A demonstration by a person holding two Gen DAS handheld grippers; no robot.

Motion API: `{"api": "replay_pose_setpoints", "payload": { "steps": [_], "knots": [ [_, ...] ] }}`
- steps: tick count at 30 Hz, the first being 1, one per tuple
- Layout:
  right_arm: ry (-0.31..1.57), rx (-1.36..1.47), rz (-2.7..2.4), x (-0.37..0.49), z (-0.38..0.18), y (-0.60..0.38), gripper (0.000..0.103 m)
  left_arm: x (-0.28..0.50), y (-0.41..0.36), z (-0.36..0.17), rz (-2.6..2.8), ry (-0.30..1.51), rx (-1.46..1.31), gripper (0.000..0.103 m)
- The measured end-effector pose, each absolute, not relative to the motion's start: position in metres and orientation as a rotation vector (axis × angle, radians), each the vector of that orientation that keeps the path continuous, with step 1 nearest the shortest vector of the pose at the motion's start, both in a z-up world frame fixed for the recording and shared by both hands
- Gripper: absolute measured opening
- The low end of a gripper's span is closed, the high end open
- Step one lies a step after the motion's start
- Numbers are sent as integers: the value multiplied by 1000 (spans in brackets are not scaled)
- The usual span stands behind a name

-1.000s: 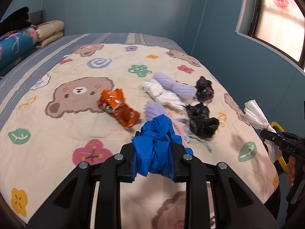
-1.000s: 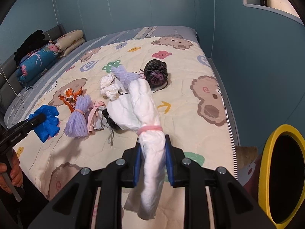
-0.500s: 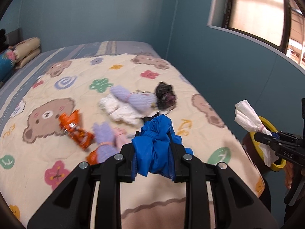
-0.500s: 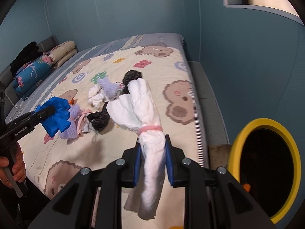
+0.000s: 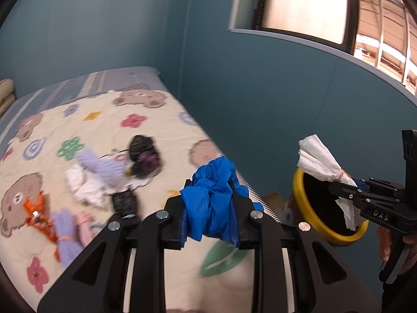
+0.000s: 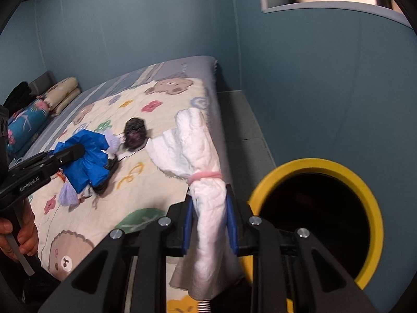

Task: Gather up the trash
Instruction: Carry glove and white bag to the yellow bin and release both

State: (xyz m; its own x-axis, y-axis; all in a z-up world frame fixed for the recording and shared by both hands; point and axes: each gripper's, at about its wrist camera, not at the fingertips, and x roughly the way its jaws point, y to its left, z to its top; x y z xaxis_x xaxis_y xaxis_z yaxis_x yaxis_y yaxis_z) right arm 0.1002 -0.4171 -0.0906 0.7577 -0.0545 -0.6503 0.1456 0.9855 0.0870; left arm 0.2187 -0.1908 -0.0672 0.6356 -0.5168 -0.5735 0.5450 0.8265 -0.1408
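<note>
"GenRobot.AI" was printed in white on the side of the left gripper, and "DAS" on the right gripper. The left jaws were closed on a crumpled, glossy blue plastic bag, held above the bed's edge. The right jaws pinched a twisted roll of white quilted paper cinched by a pink rubber band, just beside the round yellow rim of a dark-mouthed trash bin. On the bear-and-flower quilt lay a black crinkled bag, lilac mesh bundles, white wads and an orange wrapper.
</note>
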Motion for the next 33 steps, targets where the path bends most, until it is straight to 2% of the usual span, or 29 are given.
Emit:
{"api": "replay_pose_setpoints", "payload": {
  "steps": [11,24,28,32,33],
  "knots": [
    [674,196,-265,81,-81,-490,21,226,-293,-72,-784,660,62,25],
    [713,275,-381,64,-110,-550,21,216,-396,-94,-959,713,117,26],
    [721,298,-403,63,-118,-561,21,216,-415,-101,-969,730,117,30],
    [719,306,-424,62,-120,-568,24,221,-422,-103,-972,743,93,48],
    [718,307,-429,61,-120,-570,26,222,-421,-103,-972,741,90,50]
  ]
}}
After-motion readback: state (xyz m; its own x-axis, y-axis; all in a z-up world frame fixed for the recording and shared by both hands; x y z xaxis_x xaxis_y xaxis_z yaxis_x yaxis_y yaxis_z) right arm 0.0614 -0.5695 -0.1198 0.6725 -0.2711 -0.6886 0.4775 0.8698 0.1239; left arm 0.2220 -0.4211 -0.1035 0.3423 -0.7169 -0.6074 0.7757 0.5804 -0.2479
